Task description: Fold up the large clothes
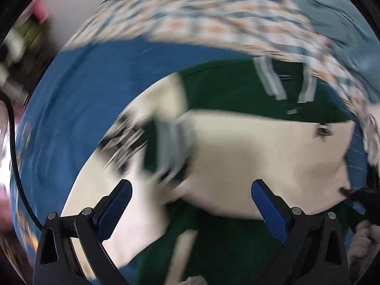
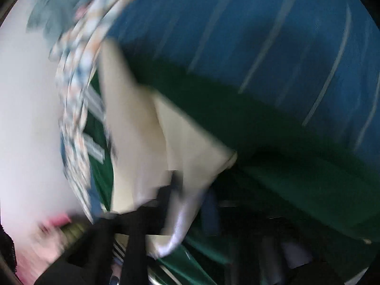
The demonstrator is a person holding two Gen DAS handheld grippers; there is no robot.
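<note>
A green and cream jacket (image 1: 237, 90) with a striped collar (image 1: 270, 80) lies on a blue bedsheet (image 1: 78, 99). My left gripper (image 1: 191, 192) is open above the jacket's cream front, with nothing between its blue pads (image 1: 268, 204). The right gripper shows at the left wrist view's right edge (image 1: 363, 197), at the jacket's side. In the right wrist view the image is heavily blurred; my right gripper (image 2: 190, 204) appears shut on a fold of the jacket's cream fabric (image 2: 180, 142), with green fabric (image 2: 296, 166) beside it.
A patterned white, orange and blue cloth (image 1: 213, 16) lies bunched along the far side of the jacket, also in the right wrist view (image 2: 78, 90). A grey-blue garment (image 1: 337, 11) sits beyond it. A pale wall (image 2: 28, 118) stands behind the bed.
</note>
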